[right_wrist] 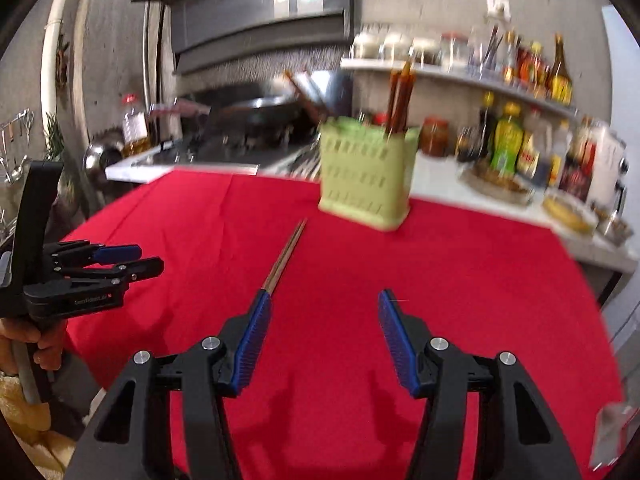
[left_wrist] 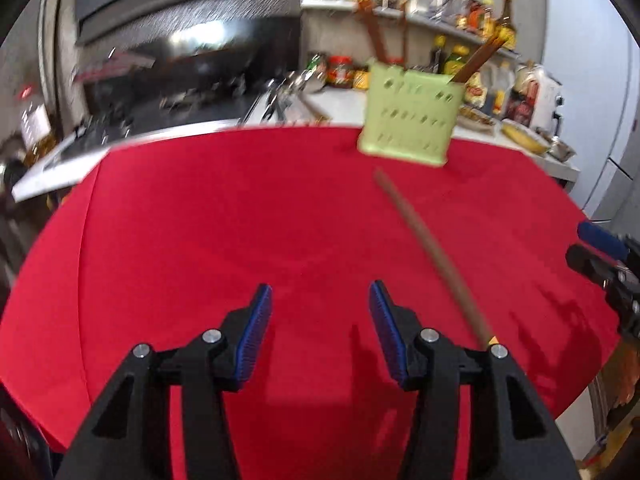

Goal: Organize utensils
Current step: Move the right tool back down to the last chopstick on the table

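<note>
The left gripper (left_wrist: pixel 320 300) has black plastic arms and blue ribbed pads. Its jaws stand apart, and nothing sits between them, only red cloth. The right gripper (right_wrist: pixel 324 308) looks the same. Its jaws stand apart too, with nothing held. A hand (right_wrist: pixel 40 344) holds the left gripper's handle at the side of the right view.

Both grippers hang over a bench (left_wrist: pixel 200 220) covered with a smooth red cloth that has a few soft folds. A long thin brown stick, a chopstick (left_wrist: pixel 424 240), lies flat on the cloth. It is just to the right of the left gripper and just left of the right gripper's left pad, touching neither.

Farther back, near the far edge of the cloth, stands a light green plastic holder (right_wrist: pixel 366 176). It is boxy, with rows of small slots in its walls. More brown chopsticks (right_wrist: pixel 400 96) stand upright in it, leaning a little.

Behind the bench is a pale counter (right_wrist: pixel 460 176) with blurry jars and bottles, and a dark stove (right_wrist: pixel 240 140).
</note>
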